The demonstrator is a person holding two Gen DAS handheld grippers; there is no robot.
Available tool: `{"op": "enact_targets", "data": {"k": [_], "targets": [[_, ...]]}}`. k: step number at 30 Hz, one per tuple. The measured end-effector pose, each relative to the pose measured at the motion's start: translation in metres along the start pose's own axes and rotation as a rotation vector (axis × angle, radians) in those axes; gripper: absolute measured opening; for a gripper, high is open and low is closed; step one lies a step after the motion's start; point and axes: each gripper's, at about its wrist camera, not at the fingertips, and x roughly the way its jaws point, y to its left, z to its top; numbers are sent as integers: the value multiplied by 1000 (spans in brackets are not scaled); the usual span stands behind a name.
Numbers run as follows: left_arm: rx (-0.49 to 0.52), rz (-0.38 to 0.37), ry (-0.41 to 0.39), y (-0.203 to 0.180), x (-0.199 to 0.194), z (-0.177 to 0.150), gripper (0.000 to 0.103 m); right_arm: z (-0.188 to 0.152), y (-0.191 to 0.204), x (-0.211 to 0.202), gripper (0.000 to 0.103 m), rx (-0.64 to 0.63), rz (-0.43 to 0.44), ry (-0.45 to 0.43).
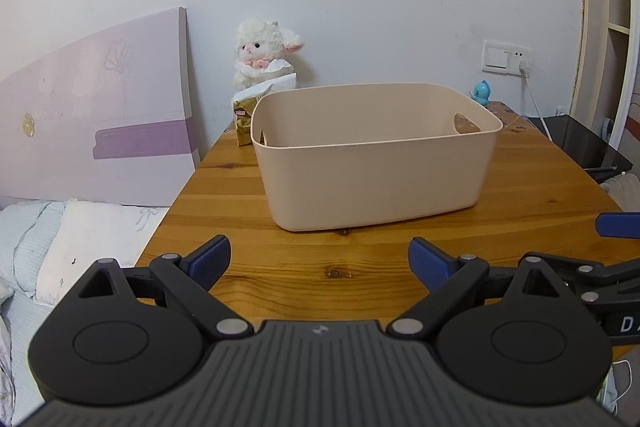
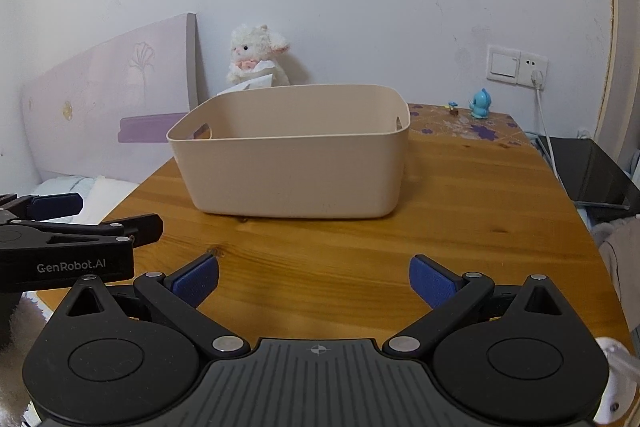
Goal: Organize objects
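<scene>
A beige plastic bin [image 1: 372, 183] with cut-out handles stands on the wooden table [image 1: 320, 267]; it also shows in the right wrist view [image 2: 296, 179]. Its inside is hidden from both views. My left gripper [image 1: 319, 265] is open and empty, above the table's near edge in front of the bin. My right gripper [image 2: 314, 281] is open and empty, beside the left one. A white plush lamb [image 1: 264, 55] sits behind the bin against the wall, with a gold packet [image 1: 245, 121] next to it. A small blue figurine [image 2: 480, 104] stands at the table's far right.
A bed with a pale pillow [image 1: 92, 239] and a lilac headboard [image 1: 100, 123] lies left of the table. A wall switch and socket [image 2: 516, 67] with a white cable hang at the right. A dark flat surface [image 2: 592, 171] sits beyond the table's right edge.
</scene>
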Motion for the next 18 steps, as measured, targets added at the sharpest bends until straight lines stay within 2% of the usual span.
{"op": "enact_targets", "data": {"k": [18], "targets": [[-7, -43, 14, -3, -32, -17, 96, -9, 3, -25, 103, -8, -11, -13]]}}
